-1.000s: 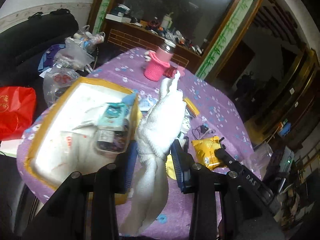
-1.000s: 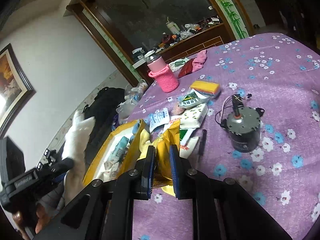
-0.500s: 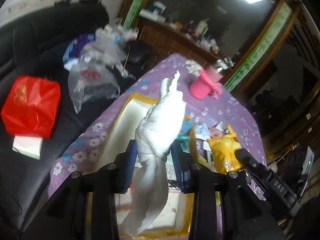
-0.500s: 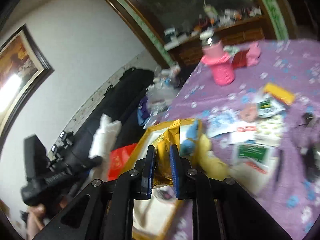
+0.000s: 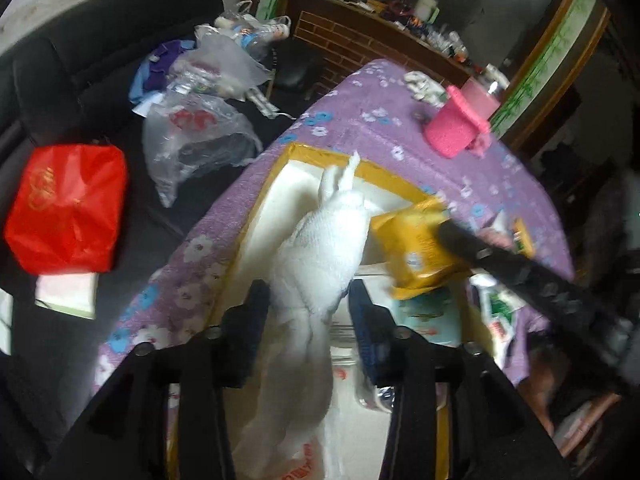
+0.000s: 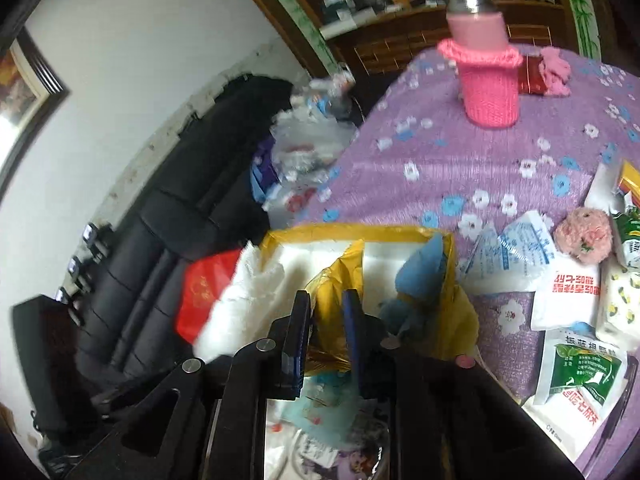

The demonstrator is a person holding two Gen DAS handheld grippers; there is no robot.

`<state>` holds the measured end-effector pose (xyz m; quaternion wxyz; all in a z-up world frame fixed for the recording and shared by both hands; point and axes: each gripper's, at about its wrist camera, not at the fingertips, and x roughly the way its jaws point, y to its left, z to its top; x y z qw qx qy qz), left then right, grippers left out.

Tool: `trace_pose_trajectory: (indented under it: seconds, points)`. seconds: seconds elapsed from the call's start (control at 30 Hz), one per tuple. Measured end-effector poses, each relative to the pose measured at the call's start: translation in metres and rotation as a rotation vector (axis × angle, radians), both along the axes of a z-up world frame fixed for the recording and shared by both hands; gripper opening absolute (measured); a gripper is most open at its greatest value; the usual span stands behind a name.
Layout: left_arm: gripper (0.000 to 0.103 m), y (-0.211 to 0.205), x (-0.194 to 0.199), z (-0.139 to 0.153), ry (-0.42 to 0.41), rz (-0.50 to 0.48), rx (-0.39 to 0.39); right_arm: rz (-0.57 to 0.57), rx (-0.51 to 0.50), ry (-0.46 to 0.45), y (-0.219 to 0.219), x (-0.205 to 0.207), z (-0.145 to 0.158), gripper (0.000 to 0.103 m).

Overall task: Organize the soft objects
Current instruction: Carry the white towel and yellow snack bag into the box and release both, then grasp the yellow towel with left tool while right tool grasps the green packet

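My left gripper (image 5: 308, 304) is shut on a white knitted cloth (image 5: 324, 248) and holds it over the yellow-rimmed white foam box (image 5: 288, 184). The cloth also shows at the left of the right wrist view (image 6: 244, 300). My right gripper (image 6: 326, 316) is shut on a yellow foil packet (image 6: 340, 280) and holds it over the same box (image 6: 340, 232); the packet shows in the left wrist view (image 5: 416, 248). A blue soft toy (image 6: 420, 280) leans at the box's right wall. Packets lie in the box.
The box sits at the left edge of a purple flowered tablecloth (image 6: 460, 160). A pink bottle in a knitted sleeve (image 6: 488, 76) stands at the back. Sachets (image 6: 568, 292) and a pink pompom (image 6: 584, 236) lie to the right. A black sofa with plastic bags (image 5: 200, 120) and a red bag (image 5: 64, 208) is on the left.
Both grippers have moved left, from the middle of the table to above the foam box, each still holding its object. The yellow packet now hangs over the box.
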<state>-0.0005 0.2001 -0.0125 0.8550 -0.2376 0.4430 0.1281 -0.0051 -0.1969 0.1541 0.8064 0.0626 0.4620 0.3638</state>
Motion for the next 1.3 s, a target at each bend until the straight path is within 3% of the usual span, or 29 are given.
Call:
trace_pose_trajectory:
  seconds: [0.07,0.23,0.3,0.37,0.5,0.57,0.67,0.77,0.93,1.03,1.13,1.3]
  points:
    - [0.073,0.007,-0.004,-0.002,-0.032,0.008,-0.061,0.026,-0.033,0.023,0.004,0.003,-0.005,0.031]
    - [0.074,0.006,-0.017,0.003,-0.060,0.043,-0.032,0.042,0.043,-0.017,-0.013,0.003,0.015,0.038]
    - [0.074,0.007,-0.035,0.018,-0.164,0.099,-0.049,0.073,0.091,-0.029,-0.029,-0.003,0.024,0.040]
    - [0.079,-0.004,-0.054,0.037,-0.254,0.154,-0.010,0.094,0.116,-0.073,-0.045,-0.011,0.034,0.058]
    - [0.079,-0.042,-0.044,0.048,-0.181,0.031,0.101,0.071,0.127,-0.144,-0.080,-0.017,0.040,0.063]
    - [0.079,-0.068,-0.043,0.056,-0.201,-0.020,0.128,0.054,0.133,-0.157,-0.094,-0.017,0.039,0.063]
    - [0.079,-0.096,-0.038,0.062,-0.231,-0.087,0.105,0.055,0.153,-0.153,-0.110,-0.015,0.034,0.069]
    - [0.079,-0.121,-0.024,0.056,-0.160,-0.223,0.058,0.044,0.105,-0.179,-0.117,-0.006,0.019,0.069]
    - [0.079,-0.144,-0.022,0.061,-0.124,-0.179,0.092,0.021,0.162,-0.086,-0.145,0.004,0.007,0.069]
    - [0.079,-0.161,-0.019,0.059,-0.079,-0.235,0.141,0.021,0.148,-0.116,-0.161,0.005,0.013,0.071]
    - [0.079,-0.177,-0.014,0.054,-0.070,-0.253,0.169,0.002,0.163,-0.113,-0.174,0.006,0.017,0.078]
    - [0.079,-0.193,-0.006,0.046,-0.049,-0.300,0.189,-0.029,0.149,-0.107,-0.195,0.006,0.018,0.078]
